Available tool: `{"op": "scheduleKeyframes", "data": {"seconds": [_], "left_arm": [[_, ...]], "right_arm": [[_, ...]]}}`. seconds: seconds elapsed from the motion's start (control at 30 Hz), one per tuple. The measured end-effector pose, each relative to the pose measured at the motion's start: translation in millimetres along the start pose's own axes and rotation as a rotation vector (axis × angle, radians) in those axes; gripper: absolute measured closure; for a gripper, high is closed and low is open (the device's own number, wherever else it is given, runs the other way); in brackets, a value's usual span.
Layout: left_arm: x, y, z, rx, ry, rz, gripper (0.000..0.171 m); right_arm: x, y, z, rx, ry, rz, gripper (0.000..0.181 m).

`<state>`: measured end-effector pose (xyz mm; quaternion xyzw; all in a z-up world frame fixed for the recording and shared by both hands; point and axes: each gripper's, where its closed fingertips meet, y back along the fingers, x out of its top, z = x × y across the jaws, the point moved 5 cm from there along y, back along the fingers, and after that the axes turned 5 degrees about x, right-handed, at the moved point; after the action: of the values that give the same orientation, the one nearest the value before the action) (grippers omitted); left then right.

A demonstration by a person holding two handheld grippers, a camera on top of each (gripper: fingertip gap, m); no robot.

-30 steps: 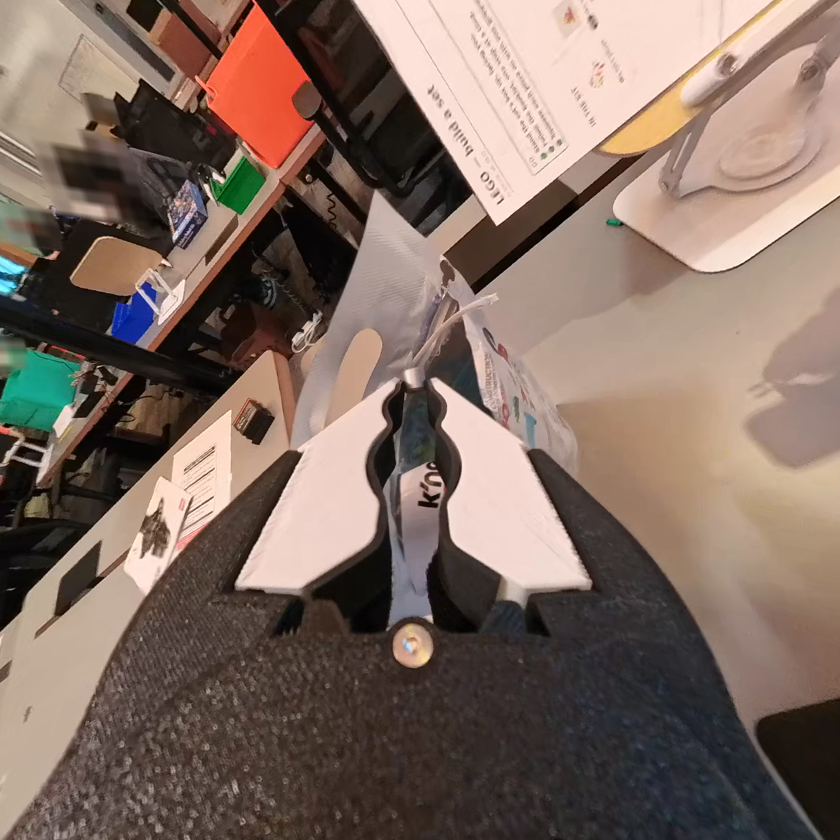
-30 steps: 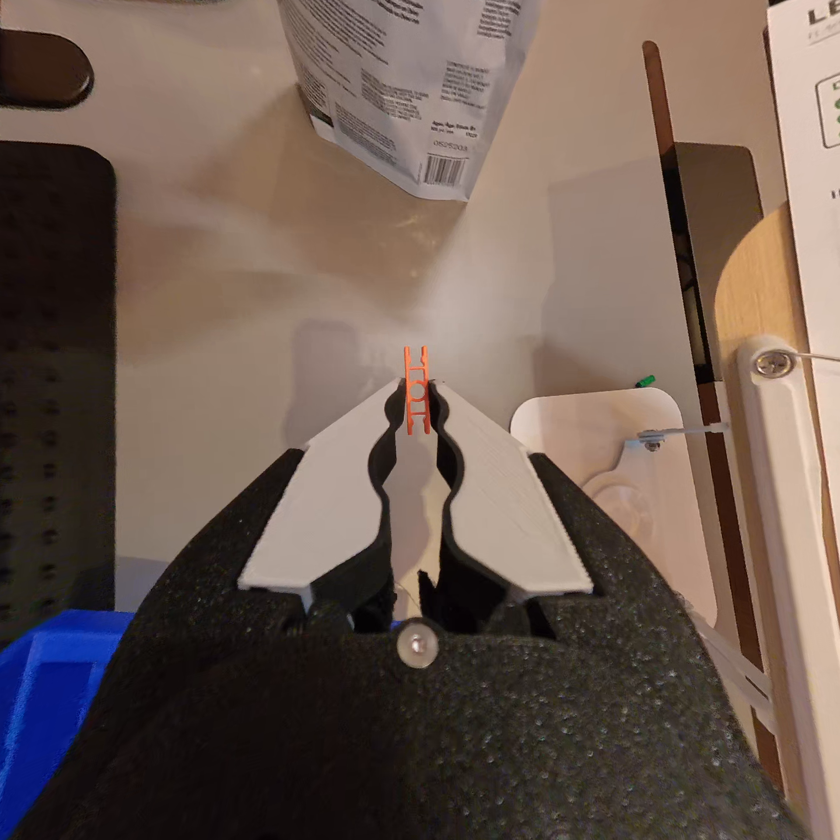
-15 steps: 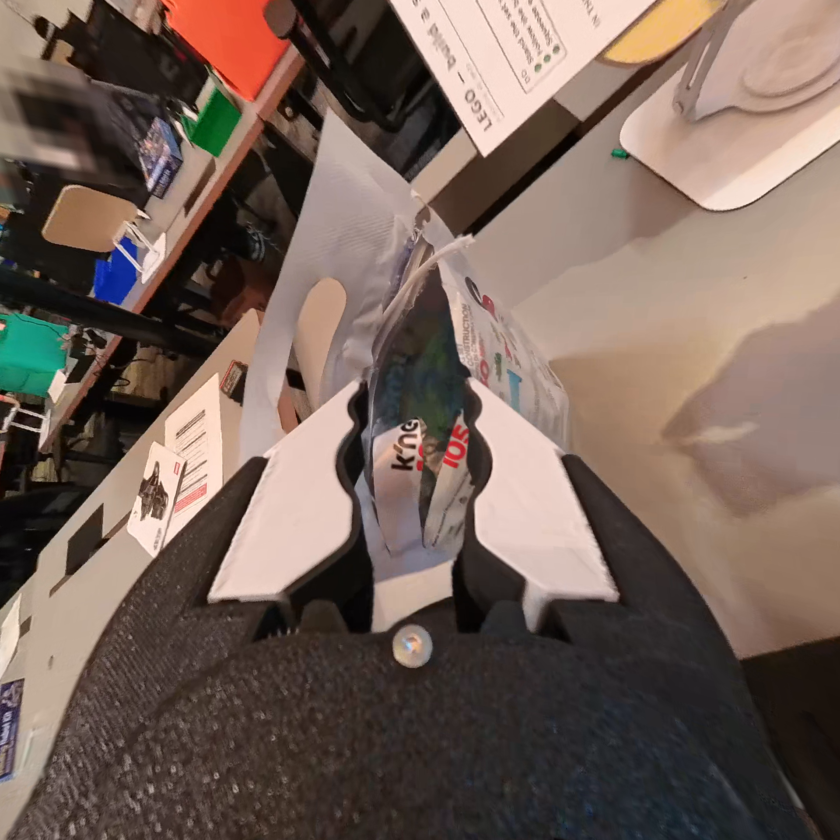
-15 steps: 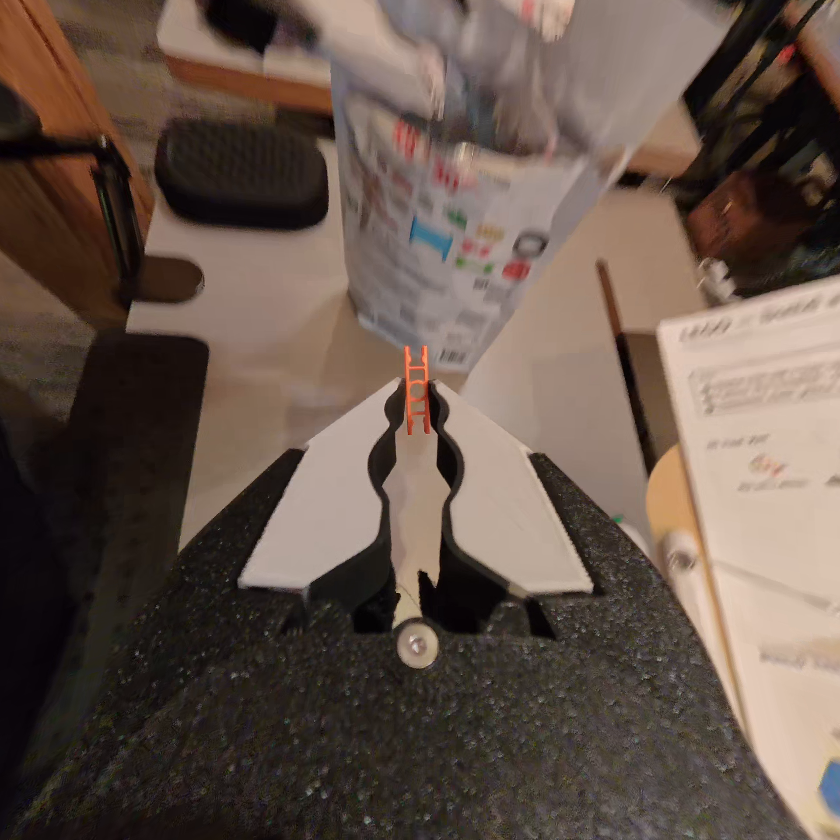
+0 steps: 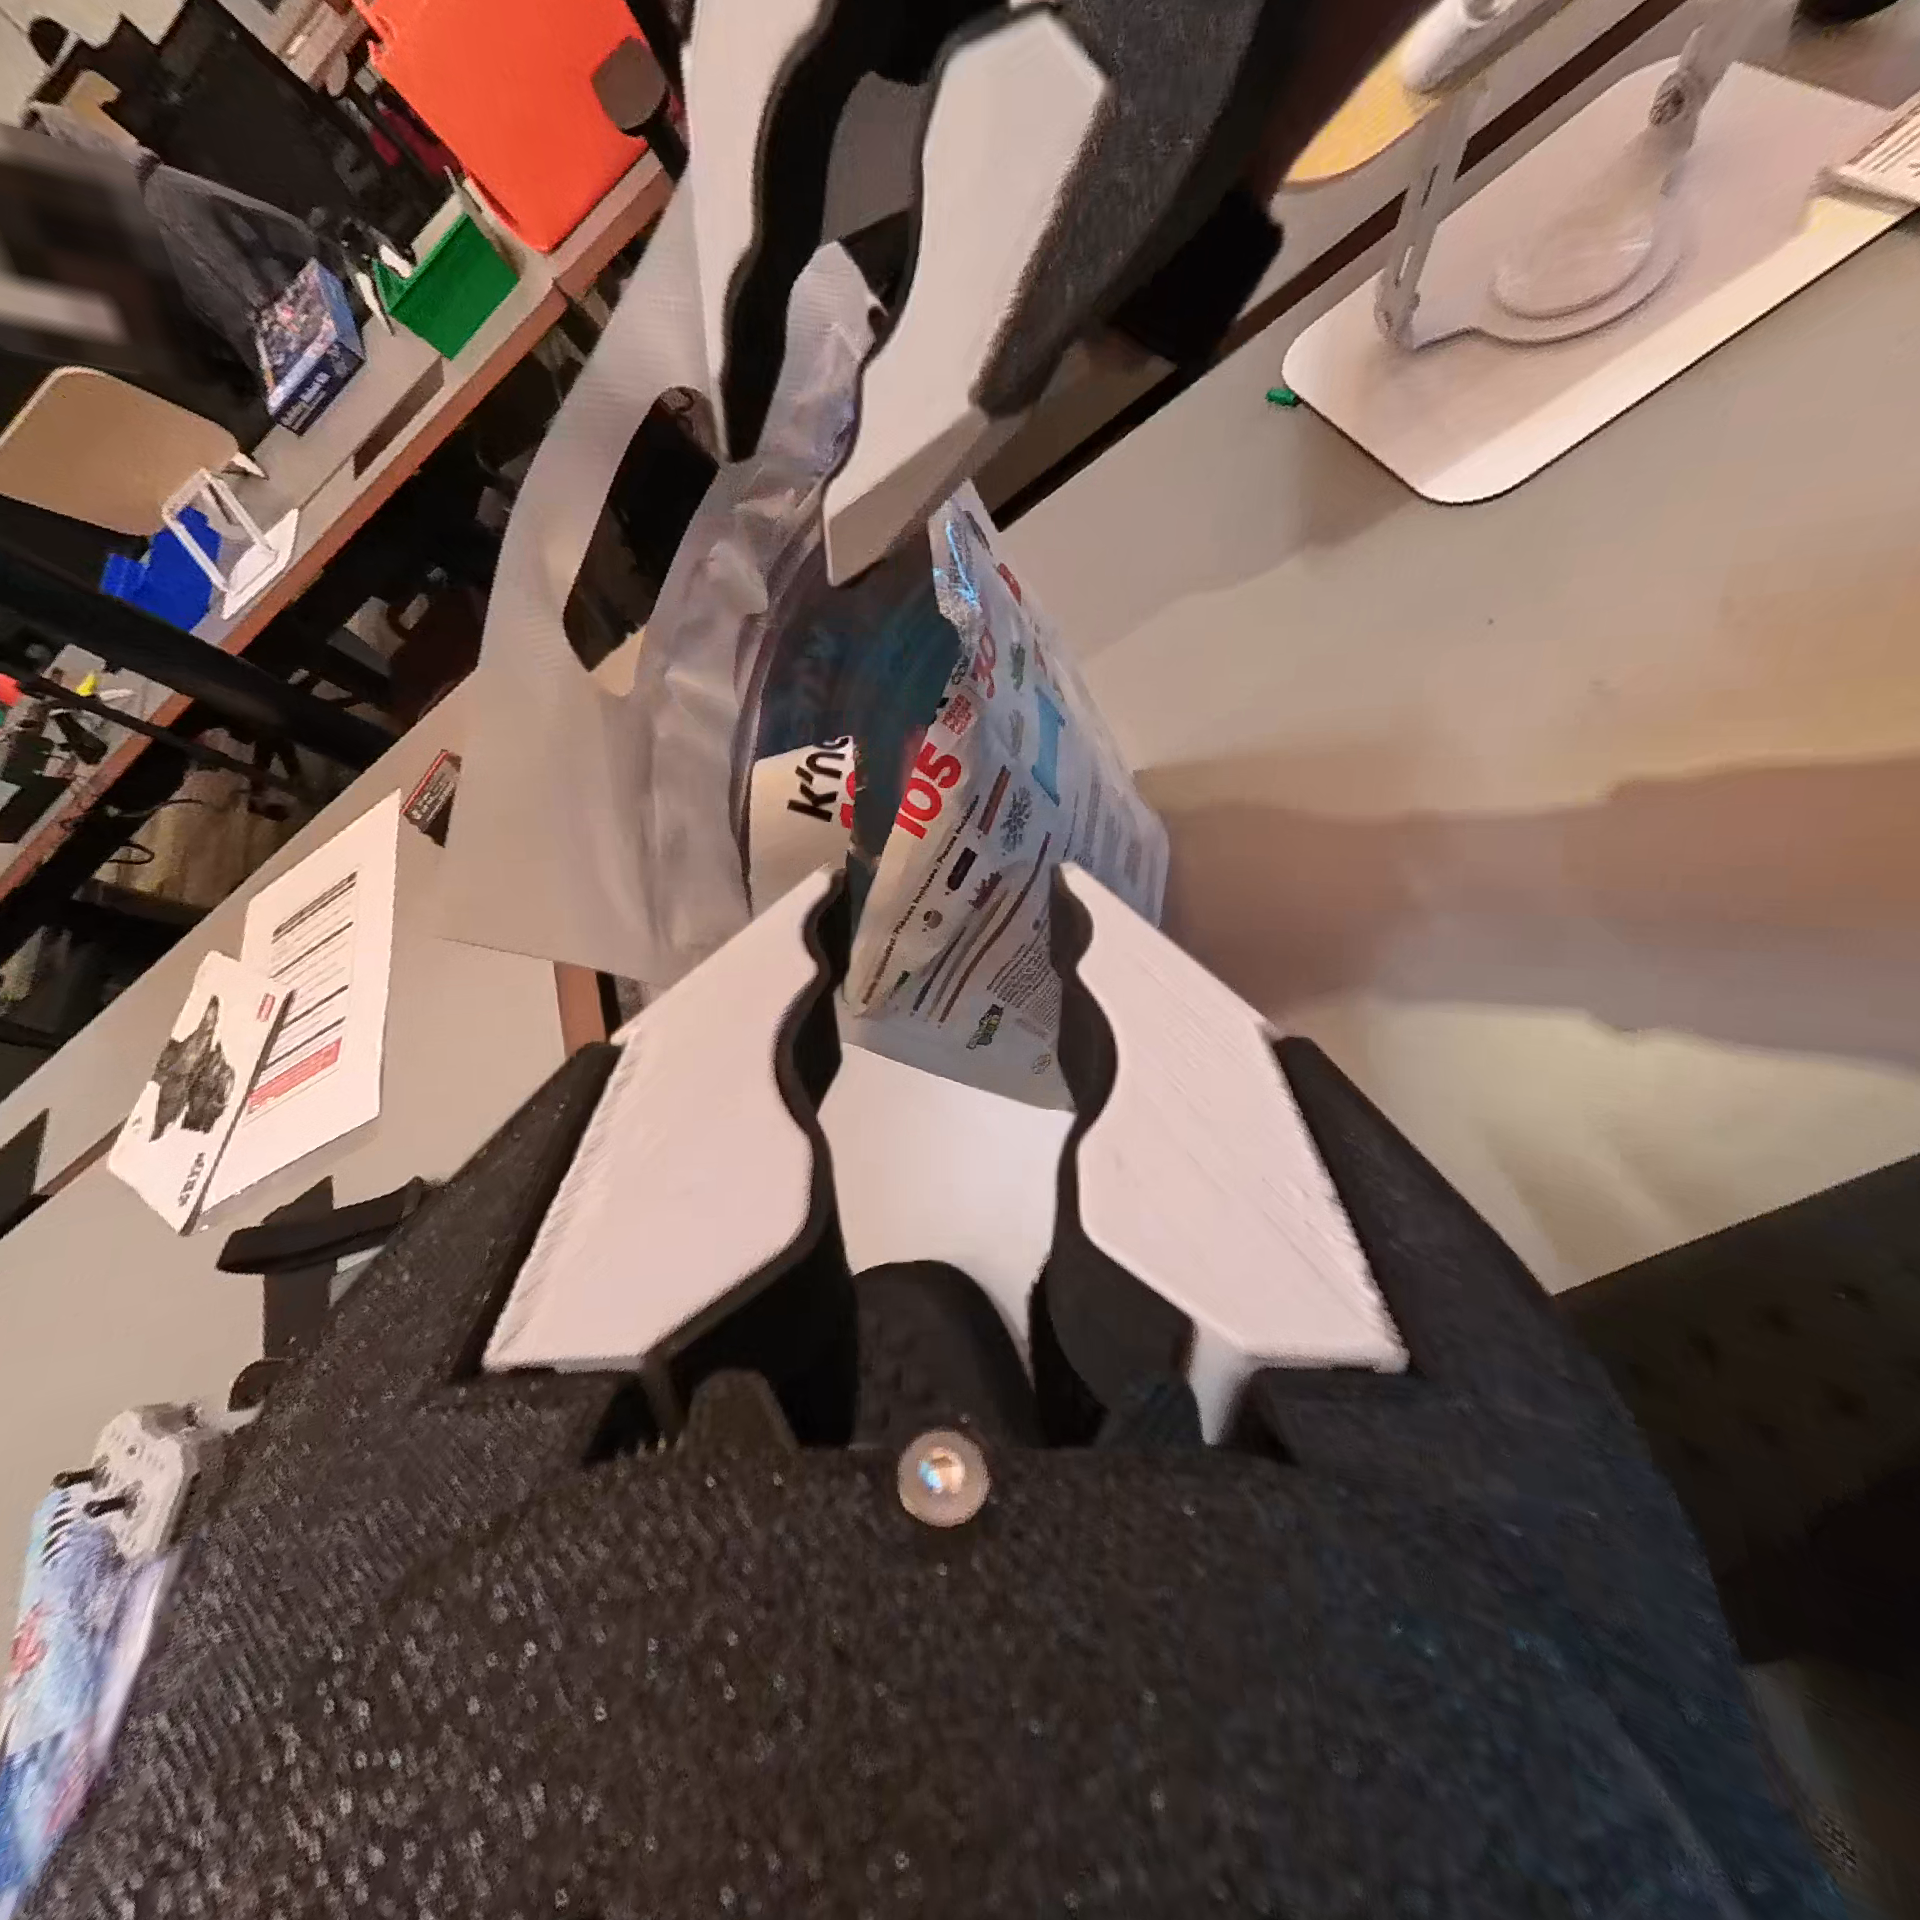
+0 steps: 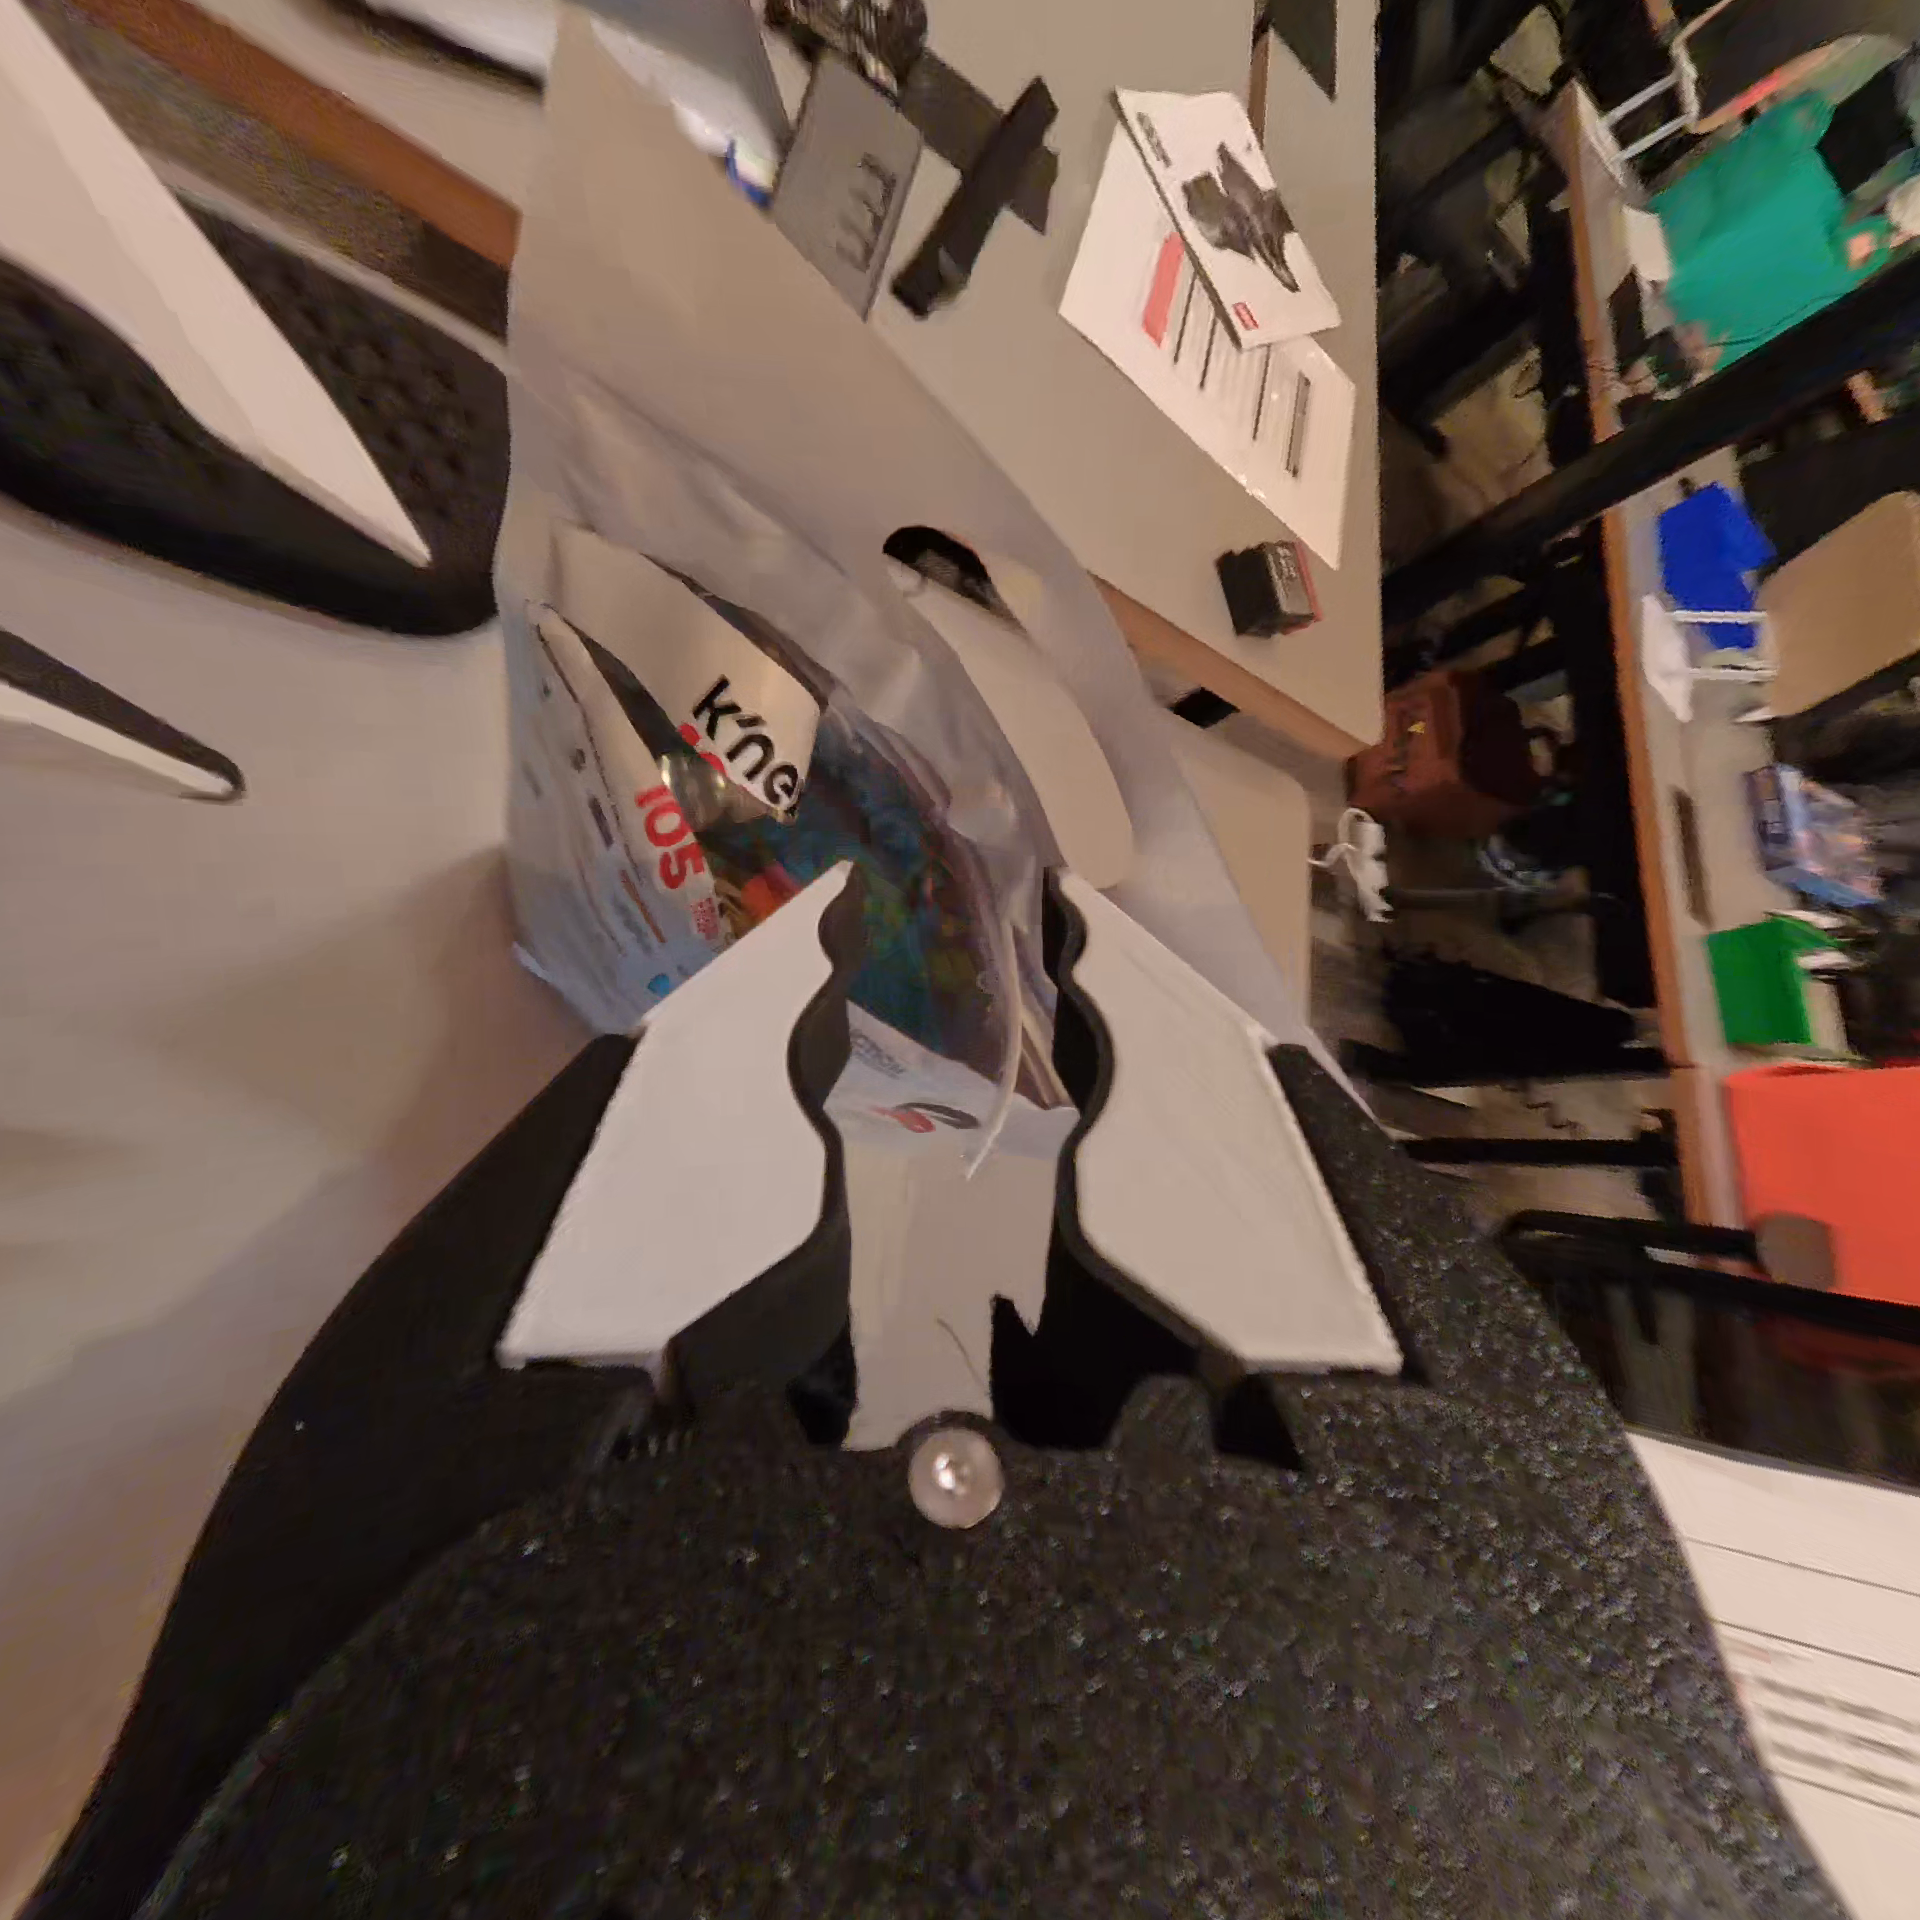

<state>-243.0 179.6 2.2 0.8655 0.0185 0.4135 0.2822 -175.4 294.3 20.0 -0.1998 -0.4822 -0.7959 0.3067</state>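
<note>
We see a workshop or lab. Long benches (image 5: 1351,644) hold papers (image 5: 312,997) and small boxes (image 5: 307,348). Bright bins, orange (image 5: 509,104), green (image 5: 447,286) and blue (image 6: 1709,556), sit on a far bench by dark racks (image 6: 1621,457).

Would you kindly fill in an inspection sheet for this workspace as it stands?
Surface: pale table, black mat at its near edge.
Things: printed bag stands open, coloured pieces inside.
Clutter: leaflets, small black box, white stand.
Grippers: left gripper open, empty, close to the bag's side; right gripper open, empty, at the bag's mouth.
Cables: white cord beyond the table's edge.
Surroundings: shelves with orange bin, green bin, blue bin.
</note>
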Motion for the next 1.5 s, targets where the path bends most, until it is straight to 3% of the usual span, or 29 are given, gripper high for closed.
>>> {"op": "scheduleKeyframes", "data": {"seconds": [0.2, 0.33, 0.53, 0.67, 0.8, 0.9, 1.03, 1.13, 1.2, 1.3, 1.4, 1.5], "left_arm": [[13.5, 0.2, 27.4, -0.152, -0.026, 0.119, 0.136], [24.0, -13.4, 63.6, -0.322, -0.028, 0.184, 0.135], [50.8, -40.0, 128.6, -0.564, -0.081, 0.254, 0.130], [70.0, -62.0, 176.8, -0.688, -0.098, 0.239, 0.128], [87.5, -81.1, 225.0, -0.780, -0.098, 0.137, 0.120], [101.4, -87.8, 264.9, -0.866, 0.052, 0.041, 0.109], [97.5, -99.9, 323.3, -0.960, 0.199, -0.153, 0.095], [85.5, -110.7, 353.3, -0.982, 0.298, -0.276, 0.091], [74.9, -115.3, 366.4, -0.962, 0.315, -0.339, 0.091], [64.8, -115.4, 381.0, -0.963, 0.351, -0.402, 0.102], [57.7, -110.6, 390.5, -0.971, 0.348, -0.435, 0.128], [52.8, -106.4, 385.9, -0.960, 0.380, -0.451, 0.134]], "right_arm": [[-7.8, 54.2, -5.2, 0.003, -0.152, 0.098, 0.150], [-46.7, 106.4, -33.0, -0.038, -0.316, 0.067, 0.151], [-166.0, 193.4, -80.5, -0.206, -0.665, -0.153, 0.150], [-249.4, 269.6, -119.2, -0.332, -0.879, -0.330, 0.145], [-317.4, 355.0, -175.0, -0.439, -1.111, -0.401, 0.143], [-370.2, 398.5, -232.8, -0.442, -1.288, -0.482, 0.137], [-424.3, 406.4, -306.7, -0.354, -1.529, -0.485, 0.128], [-437.5, 385.4, -341.6, -0.250, -1.642, -0.391, 0.128], [-434.8, 381.1, -341.8, -0.244, -1.696, -0.229, 0.133], [-433.9, 377.4, -345.3, -0.171, -1.738, -0.114, 0.141], [-430.9, 374.8, -345.3, -0.136, -1.743, -0.053, 0.143], [-425.4, 370.5, -342.5, -0.118, -1.748, -0.014, 0.147]]}}
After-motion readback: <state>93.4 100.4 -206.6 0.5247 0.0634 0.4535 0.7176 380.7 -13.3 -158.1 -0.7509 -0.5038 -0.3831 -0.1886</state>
